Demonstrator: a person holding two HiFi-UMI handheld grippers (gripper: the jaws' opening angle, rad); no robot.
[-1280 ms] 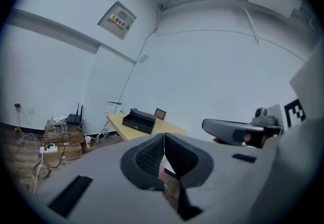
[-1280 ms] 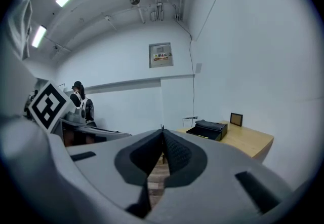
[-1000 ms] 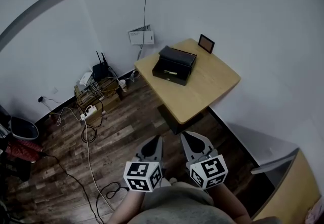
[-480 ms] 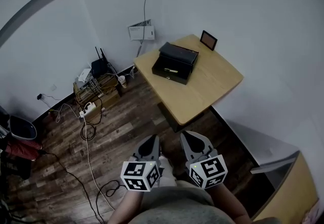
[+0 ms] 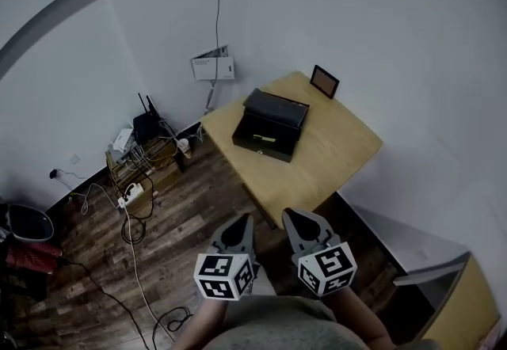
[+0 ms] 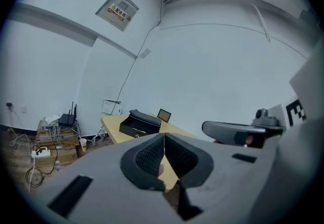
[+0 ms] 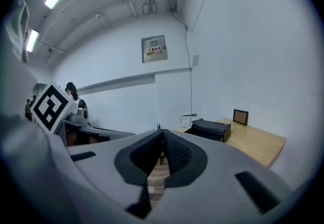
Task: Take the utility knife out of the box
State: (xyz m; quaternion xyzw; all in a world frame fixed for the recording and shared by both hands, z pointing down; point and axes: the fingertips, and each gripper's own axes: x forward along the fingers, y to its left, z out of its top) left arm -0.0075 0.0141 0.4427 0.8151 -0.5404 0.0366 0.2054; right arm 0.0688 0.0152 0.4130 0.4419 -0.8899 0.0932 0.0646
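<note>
Utility knife, judged to be the yellowish strip in the open black box on the wooden surface well ahead, is best approached before the empty left tool and right tool, jaws pressed together, are parted above it.

Wooden table — an open black box and a small frame rest on it.

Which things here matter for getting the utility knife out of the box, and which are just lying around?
For the job: box, utility knife inside it, left hand-held gripper, right hand-held gripper.
Lying about: picture frame, router, power strip.
</note>
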